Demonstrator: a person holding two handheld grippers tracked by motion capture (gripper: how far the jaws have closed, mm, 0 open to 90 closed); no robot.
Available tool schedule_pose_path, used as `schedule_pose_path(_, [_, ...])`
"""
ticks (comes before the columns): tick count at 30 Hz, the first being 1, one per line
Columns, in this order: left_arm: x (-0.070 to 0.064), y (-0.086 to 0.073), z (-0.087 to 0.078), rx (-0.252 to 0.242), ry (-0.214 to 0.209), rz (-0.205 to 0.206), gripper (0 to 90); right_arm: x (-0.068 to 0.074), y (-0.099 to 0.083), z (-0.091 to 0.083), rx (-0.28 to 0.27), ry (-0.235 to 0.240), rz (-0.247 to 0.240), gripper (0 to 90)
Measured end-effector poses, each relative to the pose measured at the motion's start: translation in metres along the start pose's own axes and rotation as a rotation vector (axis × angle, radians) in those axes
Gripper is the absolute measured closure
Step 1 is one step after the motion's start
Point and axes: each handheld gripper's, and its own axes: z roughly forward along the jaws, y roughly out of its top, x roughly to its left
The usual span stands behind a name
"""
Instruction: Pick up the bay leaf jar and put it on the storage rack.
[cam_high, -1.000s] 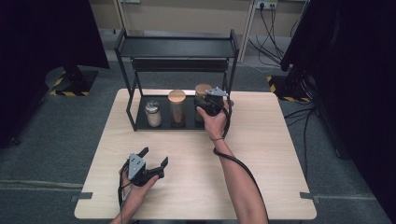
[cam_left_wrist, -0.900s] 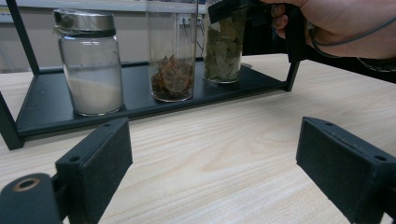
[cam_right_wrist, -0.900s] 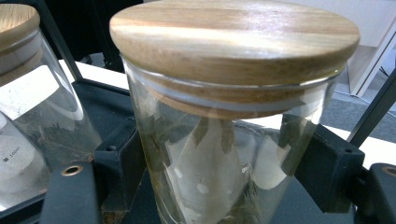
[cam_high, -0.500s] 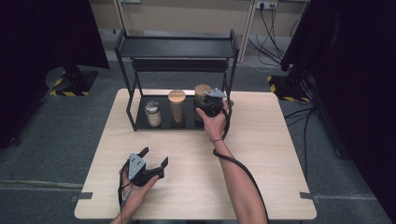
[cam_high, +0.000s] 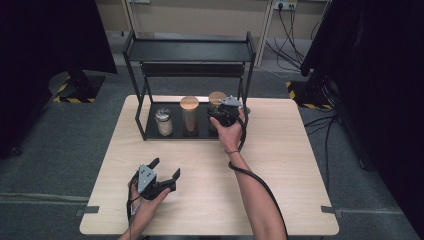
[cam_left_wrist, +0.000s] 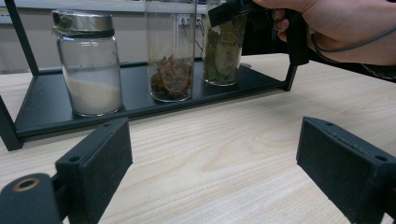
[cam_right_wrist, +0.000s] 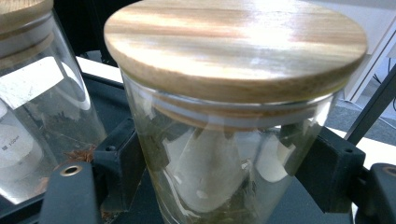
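Grey carpet floor (cam_high: 60, 145), beige wall (cam_high: 200, 17), dark curtains (cam_high: 380, 75) either side.

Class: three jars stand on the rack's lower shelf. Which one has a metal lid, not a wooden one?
The short jar of white powder, at the row's left end in the high view; the two taller jars have wooden lids.

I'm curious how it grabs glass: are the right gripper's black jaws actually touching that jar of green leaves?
Cannot tell. In the right gripper view, the right gripper has a jaw on each side of the leaf jar, but glare and glass hide whether they press on it.
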Motion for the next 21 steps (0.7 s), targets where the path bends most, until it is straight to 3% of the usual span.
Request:
schedule_pose_path(6, [-0.0001, 0.0000, 0.0000, 0.000, 0.001, 0.001, 10.0, -0.0007, 0.0004, -0.0004, 0.011, 0.011, -0.004, 22.3])
schedule_pose_path(21, [-0.0004, 0.0001, 0.0002, 0.002, 0.002, 0.002, 10.0, 0.0000, -0.0014, -0.0026, 0.039, 0.043, 0.041, 8.2])
